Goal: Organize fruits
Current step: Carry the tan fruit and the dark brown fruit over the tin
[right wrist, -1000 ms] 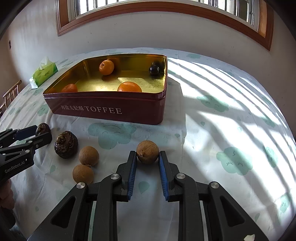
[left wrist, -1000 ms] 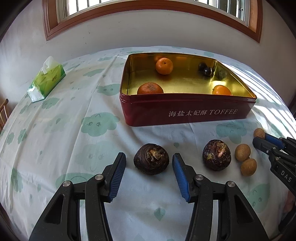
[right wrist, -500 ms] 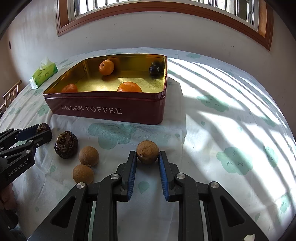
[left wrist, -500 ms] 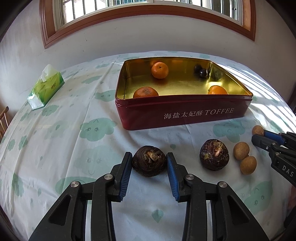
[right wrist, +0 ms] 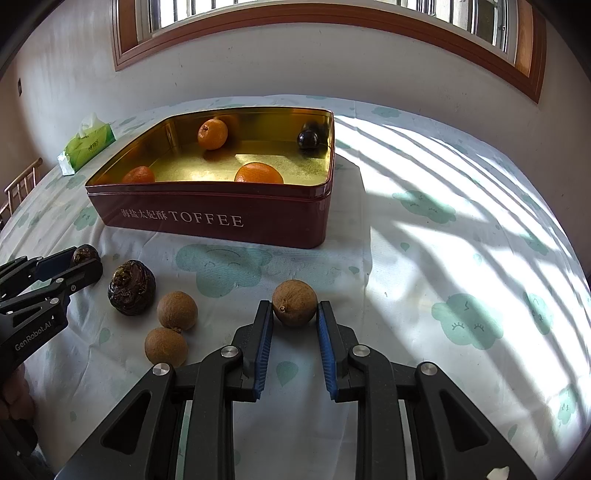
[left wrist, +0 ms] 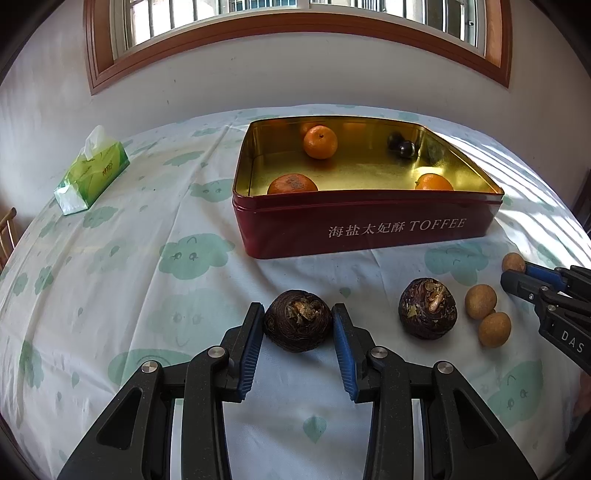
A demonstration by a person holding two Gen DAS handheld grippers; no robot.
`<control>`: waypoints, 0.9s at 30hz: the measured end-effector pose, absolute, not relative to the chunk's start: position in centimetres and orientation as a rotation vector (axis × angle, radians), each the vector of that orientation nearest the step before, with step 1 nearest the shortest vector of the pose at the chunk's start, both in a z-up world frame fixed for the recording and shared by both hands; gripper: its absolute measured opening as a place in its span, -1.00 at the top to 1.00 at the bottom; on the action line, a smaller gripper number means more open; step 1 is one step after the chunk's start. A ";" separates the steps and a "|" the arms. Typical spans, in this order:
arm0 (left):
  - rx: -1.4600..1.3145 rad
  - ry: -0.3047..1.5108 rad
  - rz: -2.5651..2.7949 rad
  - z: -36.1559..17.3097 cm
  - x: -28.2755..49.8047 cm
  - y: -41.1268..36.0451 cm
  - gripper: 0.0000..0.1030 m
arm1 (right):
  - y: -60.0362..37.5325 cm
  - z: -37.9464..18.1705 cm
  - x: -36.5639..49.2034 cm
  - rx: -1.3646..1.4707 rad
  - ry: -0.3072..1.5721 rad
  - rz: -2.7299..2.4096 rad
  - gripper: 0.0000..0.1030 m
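Left gripper (left wrist: 298, 325) clamped on a dark water chestnut (left wrist: 297, 320), blue pads pressed to both its sides, fruit resting on the tablecloth (left wrist: 110, 280). Right gripper (right wrist: 294, 314) likewise closed tight on a brown longan (right wrist: 294, 302), pads touching left and right of it, fruit on the cloth.

From the left wrist view, with the held chestnut as clock centre: at 3 o'clock, near but apart, a second water chestnut (left wrist: 427, 308). Further out at 3 o'clock, two loose longans (left wrist: 487, 314) just beside each other, perhaps touching. Beyond them, the right gripper entering from the right edge.

At 12 to 1 o'clock, a red toffee tin (left wrist: 369, 229) with a gold inside, open-topped. Inside: one tangerine (left wrist: 320, 141) toward the far wall, a second tangerine (left wrist: 292, 184) against the near wall at left, a third tangerine (left wrist: 434, 182) against the near wall at right, and a small dark fruit (left wrist: 405, 148) in the far right corner, doubled by its reflection.

At 10 o'clock, well apart, a green tissue pack (left wrist: 92, 173). Behind everything, a white wall and a wood-framed window (left wrist: 295, 22).

From the right wrist view, with the held longan as centre: loose longans at 9 o'clock, second chestnut past them, left gripper at the left edge with its dark fruit. Stripes of sunlight across the cloth from 1 to 3 o'clock.
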State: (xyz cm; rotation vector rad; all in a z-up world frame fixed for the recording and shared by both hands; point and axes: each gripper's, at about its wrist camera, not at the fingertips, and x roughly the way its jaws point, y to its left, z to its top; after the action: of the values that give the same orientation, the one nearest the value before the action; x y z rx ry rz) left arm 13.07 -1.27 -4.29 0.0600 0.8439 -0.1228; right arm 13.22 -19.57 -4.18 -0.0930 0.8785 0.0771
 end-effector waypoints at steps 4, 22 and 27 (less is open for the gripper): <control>0.064 0.844 -0.124 -4.3 13.1 -1.3 0.26 | -19.3 -4.1 13.3 -0.102 0.885 0.071 0.57; 0.009 0.798 -0.155 -1.6 13.1 0.0 0.26 | -18.1 -1.1 13.3 -0.076 0.866 0.117 0.58; -0.001 0.760 -0.161 0.1 13.3 0.3 0.26 | -17.9 0.6 14.1 -0.047 0.840 0.138 0.58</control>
State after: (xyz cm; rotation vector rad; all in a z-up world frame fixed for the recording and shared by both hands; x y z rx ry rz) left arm 13.33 0.29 0.07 -0.0006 0.7601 -0.1613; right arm 14.14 -17.94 0.58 -0.0473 0.8396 0.1384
